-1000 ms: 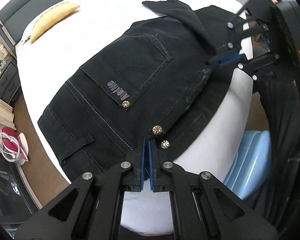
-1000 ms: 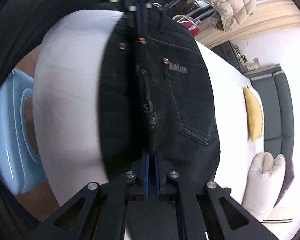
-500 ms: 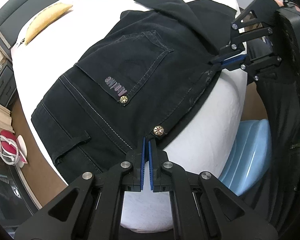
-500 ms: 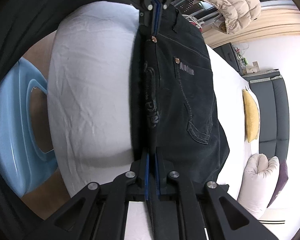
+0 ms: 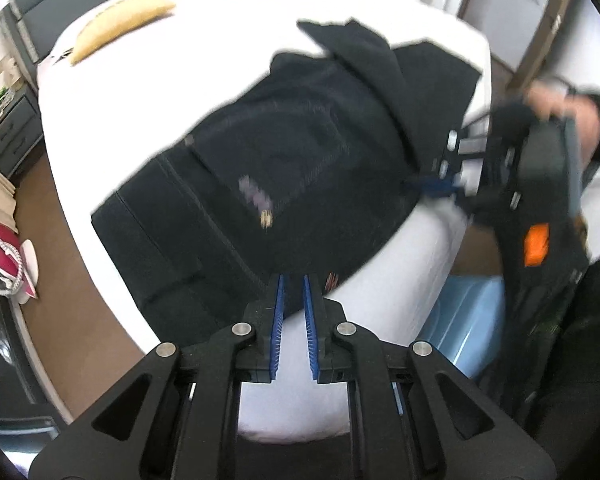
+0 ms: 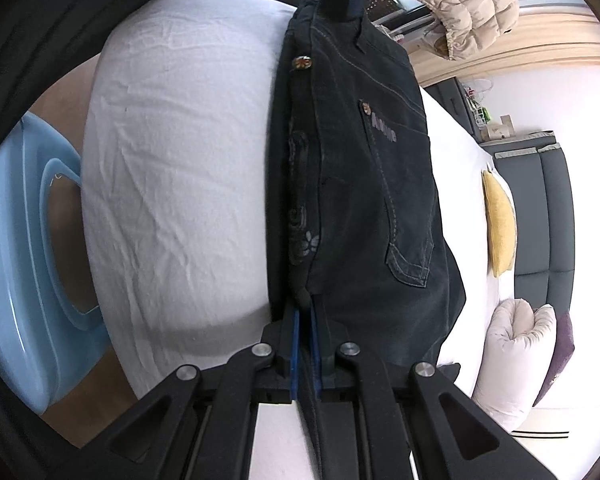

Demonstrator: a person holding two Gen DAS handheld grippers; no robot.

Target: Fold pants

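A light-blue plastic tub (image 6: 24,264) sits on the brown floor beside the bed (image 6: 172,152); what it holds cannot be seen. The black pants (image 6: 364,184) lie folded along the near edge of the bed's white sheet, their back pocket (image 6: 400,200) lettered "Active" or similar, too small to be sure. The left gripper (image 5: 293,312) has just been opening, pads apart with nothing between them. The right gripper (image 6: 305,336) is clenched on the pants' fold. A yellow pillow (image 6: 498,228) lies against the grey headboard (image 6: 548,208).
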